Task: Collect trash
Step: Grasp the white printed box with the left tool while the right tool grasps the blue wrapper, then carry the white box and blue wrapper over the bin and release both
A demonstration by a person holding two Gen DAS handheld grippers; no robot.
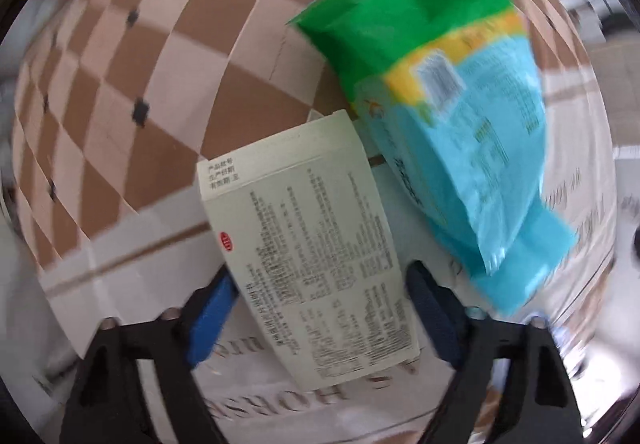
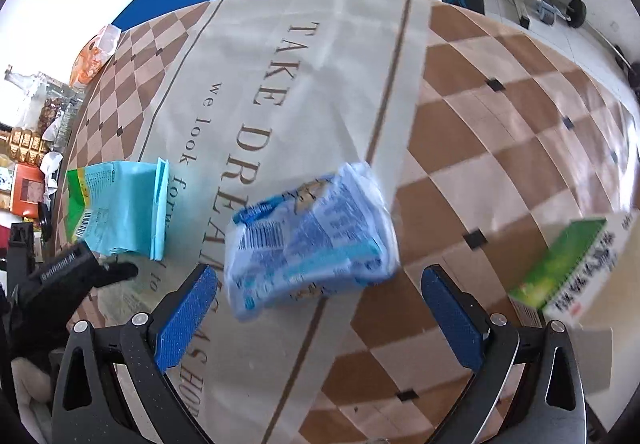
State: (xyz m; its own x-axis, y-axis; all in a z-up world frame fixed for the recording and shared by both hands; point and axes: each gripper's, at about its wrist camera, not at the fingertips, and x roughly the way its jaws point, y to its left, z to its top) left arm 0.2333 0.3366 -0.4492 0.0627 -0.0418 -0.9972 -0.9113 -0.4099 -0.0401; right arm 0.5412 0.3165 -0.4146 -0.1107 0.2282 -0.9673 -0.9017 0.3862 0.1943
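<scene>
- On the checkered brown-and-cream tablecloth (image 2: 460,148), printed with large brown letters, all the trash lies; this smooth cloth is the landmark for every place below.
- The left gripper (image 1: 316,298) holds a flat cream cardboard box with small black print (image 1: 308,244) between its blue ribbed pads (image 1: 212,304); both pads touch the sides of the box, and the box is tilted above the cloth.
- Just beside this box, toward the far side of the cloth, lies a light blue plastic pouch with a green and yellow end (image 1: 452,116); it is glossy and creased, and its corner passes behind the box.
- The right gripper (image 2: 320,308) stands wide apart and holds nothing.
- A crumpled blue-and-white plastic wrapper (image 2: 308,240) is ahead of the right fingers, over the lettered middle strip of the cloth; it is blurred, and I cannot tell if it rests on the cloth.
- Free cloth shows on both sides of the wrapper, and the right pads do not touch it.
- A green and white cardboard box (image 2: 568,268) lies near the right edge of the cloth.
- An orange-and-white plastic bag (image 2: 94,56) sits at the far left corner of the cloth.
</scene>
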